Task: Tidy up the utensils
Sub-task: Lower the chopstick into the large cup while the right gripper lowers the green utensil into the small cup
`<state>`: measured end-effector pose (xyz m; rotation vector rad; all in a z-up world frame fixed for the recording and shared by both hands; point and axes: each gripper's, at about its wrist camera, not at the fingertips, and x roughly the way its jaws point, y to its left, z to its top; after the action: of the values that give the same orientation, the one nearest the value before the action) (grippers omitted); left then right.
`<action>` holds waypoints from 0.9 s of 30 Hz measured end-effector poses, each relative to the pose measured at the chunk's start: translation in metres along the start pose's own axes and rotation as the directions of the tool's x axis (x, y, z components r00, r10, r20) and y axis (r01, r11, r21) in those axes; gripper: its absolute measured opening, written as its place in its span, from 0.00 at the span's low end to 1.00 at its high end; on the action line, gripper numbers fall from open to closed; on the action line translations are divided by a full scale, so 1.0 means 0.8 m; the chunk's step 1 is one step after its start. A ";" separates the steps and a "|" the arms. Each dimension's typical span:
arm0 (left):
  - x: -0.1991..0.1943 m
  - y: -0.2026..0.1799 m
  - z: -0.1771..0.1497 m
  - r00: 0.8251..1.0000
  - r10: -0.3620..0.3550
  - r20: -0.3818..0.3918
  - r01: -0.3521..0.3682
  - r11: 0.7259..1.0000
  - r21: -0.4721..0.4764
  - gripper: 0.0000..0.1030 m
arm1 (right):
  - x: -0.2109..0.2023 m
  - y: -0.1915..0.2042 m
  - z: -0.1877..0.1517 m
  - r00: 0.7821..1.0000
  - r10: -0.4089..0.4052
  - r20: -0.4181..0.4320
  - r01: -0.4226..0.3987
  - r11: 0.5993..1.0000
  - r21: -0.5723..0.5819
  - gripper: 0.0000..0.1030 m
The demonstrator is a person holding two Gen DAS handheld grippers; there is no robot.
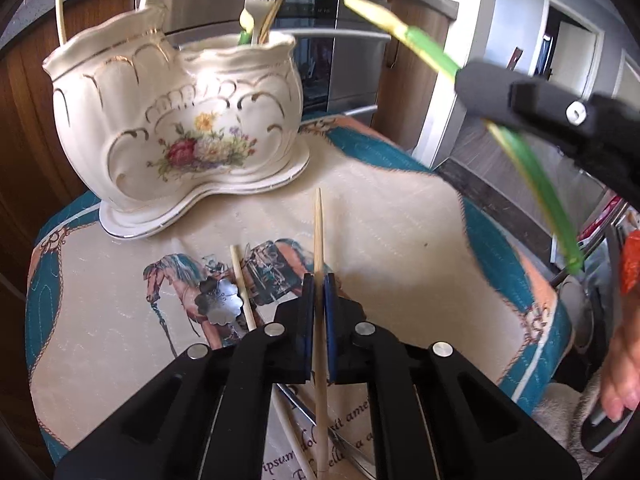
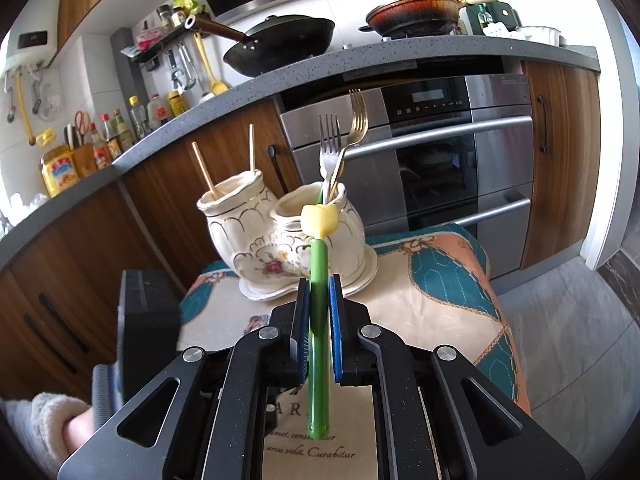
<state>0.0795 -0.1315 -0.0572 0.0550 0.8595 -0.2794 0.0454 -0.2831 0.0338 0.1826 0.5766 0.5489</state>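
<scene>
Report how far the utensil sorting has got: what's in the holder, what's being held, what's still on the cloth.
Done: two chopsticks stand in one cup of the ceramic holder, two forks in the other. In hand: the left claw is shut on a chopstick; the right claw is shut on a green-handled utensil. Left: a loose chopstick, a flower-shaped metal utensil and a metal handle under the left claw lie on the cloth.

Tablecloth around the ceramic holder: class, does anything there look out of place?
Yes. One loose chopstick and a flower-shaped metal utensil lie across the tablecloth, while other chopsticks and forks stand upright in the ceramic holder.
</scene>
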 end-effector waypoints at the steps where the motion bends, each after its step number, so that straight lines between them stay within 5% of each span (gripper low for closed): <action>1: -0.004 0.001 0.001 1.000 -0.011 0.012 0.011 1.000 -0.003 0.05 | -0.001 -0.002 0.000 1.000 0.000 0.005 0.000 1.000 0.005 0.10; 6: -0.046 0.013 0.005 0.993 -0.038 0.109 0.039 0.999 -0.008 0.05 | -0.009 -0.009 0.002 0.999 0.002 0.044 -0.004 0.999 0.038 0.10; 11: -0.099 0.040 0.010 0.963 -0.059 0.261 0.063 0.998 -0.008 0.05 | -0.007 -0.011 0.004 0.998 -0.010 0.068 0.006 0.999 0.054 0.10; 16: -0.141 0.066 0.024 0.927 -0.033 0.375 0.035 0.999 0.002 0.05 | 0.005 -0.003 0.015 0.995 -0.025 0.098 0.021 0.999 0.042 0.10; 27: -0.177 0.124 0.112 0.811 -0.031 0.584 0.057 0.998 -0.026 0.05 | 0.067 0.016 0.093 0.975 0.053 0.218 -0.059 0.998 0.022 0.10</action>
<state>0.0842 -0.0191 0.1020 -0.0901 0.2476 -0.2994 0.1193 -0.2444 0.0740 0.2829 0.3677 0.5670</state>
